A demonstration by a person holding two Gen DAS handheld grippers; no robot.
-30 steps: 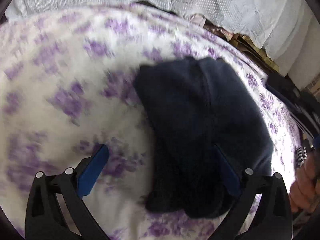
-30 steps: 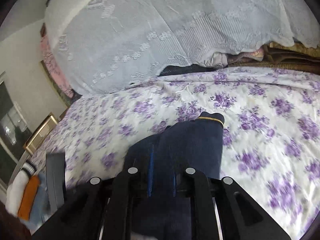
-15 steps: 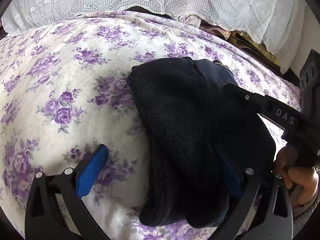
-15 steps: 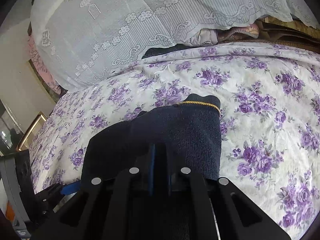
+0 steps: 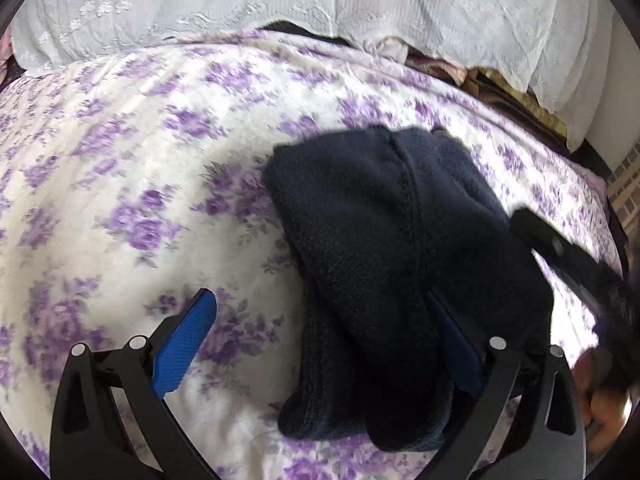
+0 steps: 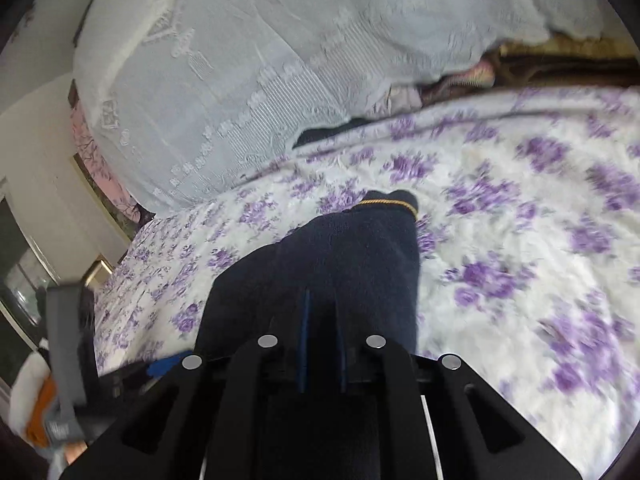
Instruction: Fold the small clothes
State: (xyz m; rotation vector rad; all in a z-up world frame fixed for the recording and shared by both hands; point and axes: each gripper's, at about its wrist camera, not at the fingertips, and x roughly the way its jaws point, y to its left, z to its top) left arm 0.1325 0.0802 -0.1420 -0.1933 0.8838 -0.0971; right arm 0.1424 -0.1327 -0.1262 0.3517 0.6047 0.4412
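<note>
Navy knit, doubled over on itself, is what I have in front of me: a small dark garment [image 5: 404,264] lying on the bed's purple-flowered cover [image 5: 152,184], with a thin gold line of trim [image 6: 386,202] at its far edge in the right wrist view. My left gripper [image 5: 320,340] hangs over the near end of the garment with its jaws spread wide; one blue pad [image 5: 182,346] sits clear over the floral cover and the other [image 5: 452,344] is beside or partly under the knit's near fold, so it grasps nothing. My right gripper [image 6: 322,312] has its jaws drawn nearly together, having just eased apart a touch after a tighter pinch, and the navy cloth rises right up between them, so I read it as clenched on the garment's near edge. I judge I am mid-fold: one layer is already laid across the other, and the right side is carrying or setting down the edge it holds. Next I would need to lower that edge flat onto the pile, line it up with the layer beneath, then let go without dragging the knit. My left jaws could steady the near fold while I do so. A white lace spread [image 6: 256,80] heaps behind the bed, well apart from the work.
</note>
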